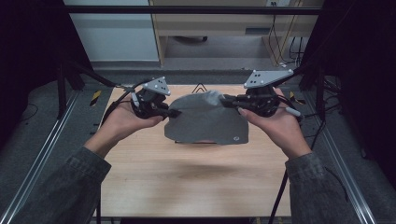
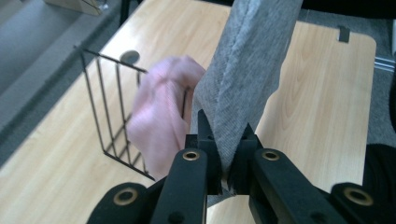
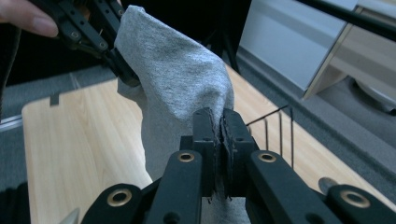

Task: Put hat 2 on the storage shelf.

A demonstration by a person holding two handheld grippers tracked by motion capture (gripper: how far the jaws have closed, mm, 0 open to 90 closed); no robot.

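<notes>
A grey knit cloth (image 1: 205,119) hangs in the air over the far half of the tabletop (image 1: 187,182), the left gripper (image 1: 173,113) and the right gripper (image 1: 225,100) each pinching an upper corner with jaws pressed tight on the fabric. This looks like the lift-and-spread step. Next, I judge, lay it flat or fold it, or carry it to the black wire rack (image 2: 109,109) holding pink cloth (image 2: 159,121), keeping the soft, limp jersey taut.

Lab — framed rig (image 1: 187,9), floor cables (image 1: 289,46)

Grey garment (image 1: 205,119) – soft matt knit cloth; table (image 1: 187,182) – smooth pale wood.
</notes>
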